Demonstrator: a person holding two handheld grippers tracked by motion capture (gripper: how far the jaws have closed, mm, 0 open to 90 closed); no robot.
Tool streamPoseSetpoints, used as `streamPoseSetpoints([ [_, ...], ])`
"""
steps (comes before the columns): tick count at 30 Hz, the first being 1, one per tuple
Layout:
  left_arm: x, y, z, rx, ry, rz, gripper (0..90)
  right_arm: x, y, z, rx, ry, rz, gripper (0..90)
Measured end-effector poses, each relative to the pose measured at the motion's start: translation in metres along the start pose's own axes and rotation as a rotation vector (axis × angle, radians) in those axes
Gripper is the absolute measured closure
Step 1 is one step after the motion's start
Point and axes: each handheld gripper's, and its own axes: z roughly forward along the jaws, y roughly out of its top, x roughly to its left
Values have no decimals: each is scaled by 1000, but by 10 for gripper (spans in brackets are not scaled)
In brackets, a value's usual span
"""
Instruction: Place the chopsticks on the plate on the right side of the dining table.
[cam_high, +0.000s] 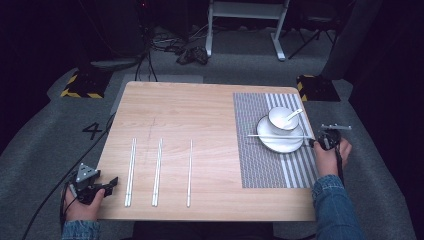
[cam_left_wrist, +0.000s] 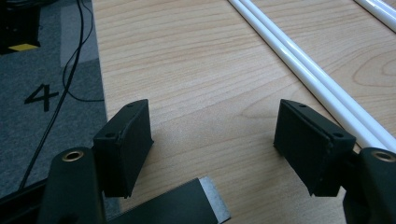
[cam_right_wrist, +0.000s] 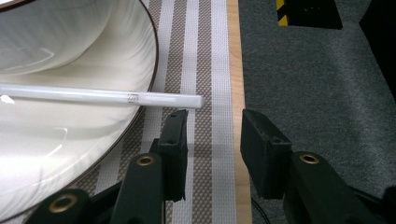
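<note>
The right tongs (cam_right_wrist: 212, 140) stand partly parted with nothing between the pads, just off the square end of the white chopstick (cam_right_wrist: 102, 95), which lies flat across the plate (cam_right_wrist: 42, 158) near the table's right edge. That end juts past the plate's rim over the striped placemat (cam_right_wrist: 191, 56). In the high view the right tongs (cam_high: 316, 143) sit at the right edge of the table (cam_high: 200, 110), with the chopstick (cam_high: 277, 136) pointing from them toward the table's middle, in front of a bowl (cam_high: 283, 118) that holds a spoon (cam_high: 293, 115).

The step in hand looks like laying 1 chopstick across the plate and letting go. To do it well, keep the pads apart and draw the hand straight back along the stick's own line, off the table's right edge, so no pad nudges the end and rolls it off the rim. A sideways or lifting exit risks catching the overhanging tip.

The left tongs (cam_left_wrist: 215, 144) are wide open and empty, resting low over the near left corner. Beside them lie 2 pairs of chopsticks (cam_high: 131, 172) and 1 single chopstick (cam_high: 190, 172), all pointing away from the near edge. That single one is probably next, and picking it near its near end would give a clean carry.
</note>
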Motion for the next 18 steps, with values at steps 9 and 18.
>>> streamPoseSetpoints([
  [9,0,0,0,0,0,-3,274,8,-8,-16,-9,27,-23,605],
  [18,0,0,0,0,0,-1,273,12,-11,-21,-14,36,-25,602],
])
